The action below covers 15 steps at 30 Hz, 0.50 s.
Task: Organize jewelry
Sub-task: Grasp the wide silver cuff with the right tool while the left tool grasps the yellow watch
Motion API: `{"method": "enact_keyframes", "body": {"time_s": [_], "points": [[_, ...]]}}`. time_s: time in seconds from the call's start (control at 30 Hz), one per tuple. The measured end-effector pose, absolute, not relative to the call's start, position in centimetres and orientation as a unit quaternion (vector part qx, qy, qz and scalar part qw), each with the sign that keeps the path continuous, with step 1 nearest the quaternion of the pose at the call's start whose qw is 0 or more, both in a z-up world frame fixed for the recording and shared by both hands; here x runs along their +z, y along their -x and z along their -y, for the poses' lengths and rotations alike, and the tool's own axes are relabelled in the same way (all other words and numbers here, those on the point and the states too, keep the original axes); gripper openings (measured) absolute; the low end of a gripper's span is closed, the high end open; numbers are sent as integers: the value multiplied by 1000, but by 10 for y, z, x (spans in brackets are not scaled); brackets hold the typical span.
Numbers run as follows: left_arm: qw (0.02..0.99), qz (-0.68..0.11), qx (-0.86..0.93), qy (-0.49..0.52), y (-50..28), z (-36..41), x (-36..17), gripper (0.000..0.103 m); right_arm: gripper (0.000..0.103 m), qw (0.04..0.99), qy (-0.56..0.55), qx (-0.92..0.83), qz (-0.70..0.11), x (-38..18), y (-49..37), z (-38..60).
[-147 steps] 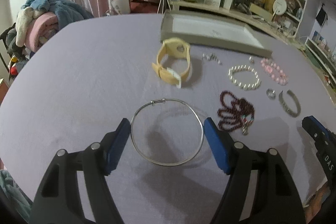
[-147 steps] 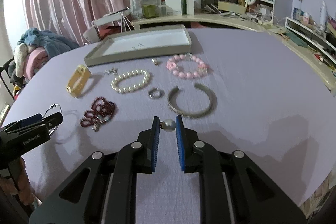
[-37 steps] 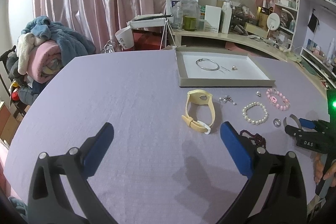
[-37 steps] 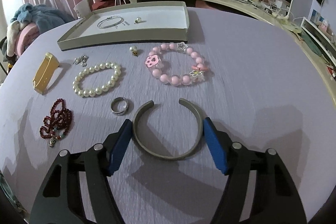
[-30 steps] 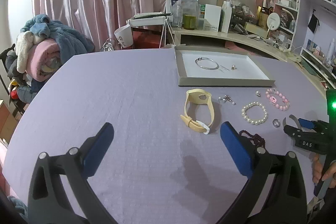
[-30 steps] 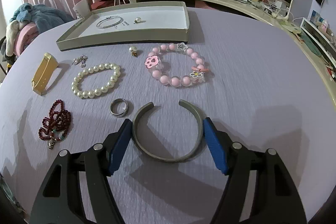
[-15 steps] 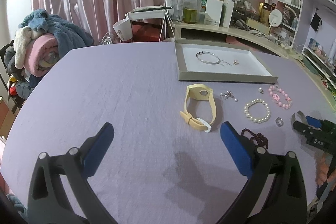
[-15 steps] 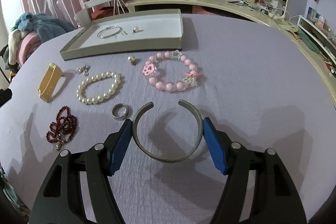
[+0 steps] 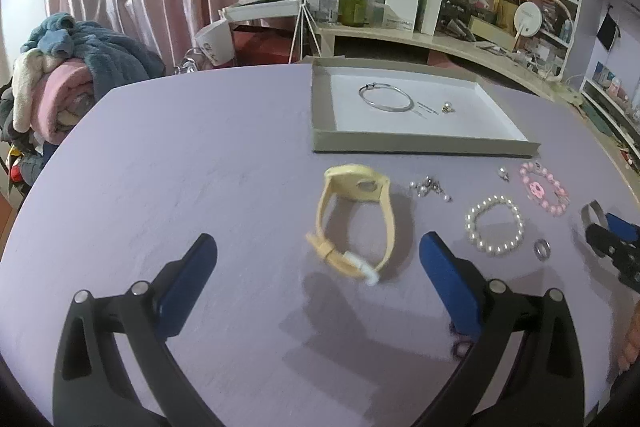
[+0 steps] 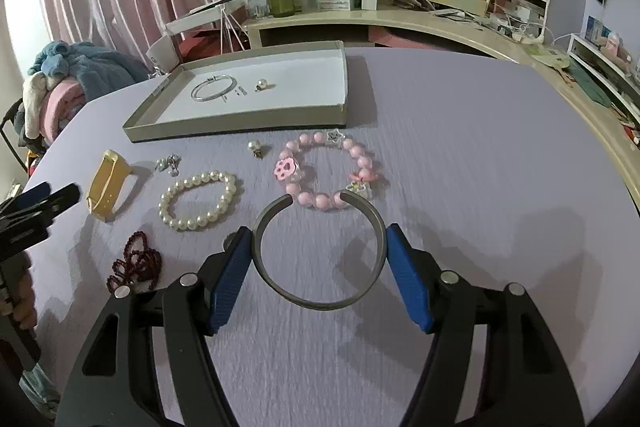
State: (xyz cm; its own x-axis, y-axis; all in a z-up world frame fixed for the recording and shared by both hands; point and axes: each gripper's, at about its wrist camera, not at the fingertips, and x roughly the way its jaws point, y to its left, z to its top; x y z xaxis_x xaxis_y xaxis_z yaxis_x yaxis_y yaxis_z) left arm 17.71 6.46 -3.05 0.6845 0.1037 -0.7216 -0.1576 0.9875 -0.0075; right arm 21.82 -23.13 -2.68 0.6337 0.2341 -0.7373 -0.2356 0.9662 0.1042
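Note:
My right gripper (image 10: 319, 241) is shut on the grey open cuff (image 10: 316, 303), pads pressing on both its sides, and holds it a little above the purple table. Its open ends overlap the pink bead bracelet (image 10: 328, 171) in this view. My left gripper (image 9: 316, 251) stands wide open with nothing between its fingers, just short of the yellow watch strap (image 9: 356, 219). The grey tray (image 9: 400, 147) beyond holds a silver bangle (image 9: 386, 98) and a pearl earring (image 9: 447, 107).
On the table lie a pearl bracelet (image 10: 198, 201), dark red beads (image 10: 136, 263), a loose pearl earring (image 10: 256, 148), a small silver cluster (image 10: 168, 163) and a ring (image 9: 542, 249). A cluttered desk runs behind the table; folded blankets (image 9: 72, 79) are stacked far left.
My left gripper has moved forward and down toward the yellow strap, which now looks larger. My right gripper has risen slightly with the cuff still in it.

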Motion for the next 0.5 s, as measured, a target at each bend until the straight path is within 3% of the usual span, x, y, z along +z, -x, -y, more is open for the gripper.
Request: {"method": "enact_keyframes", "body": {"time_s": [0.5], "points": [[899, -429, 88, 24, -231, -60, -55, 98, 69, 899, -8, 138, -414, -28, -231, 232]]}}
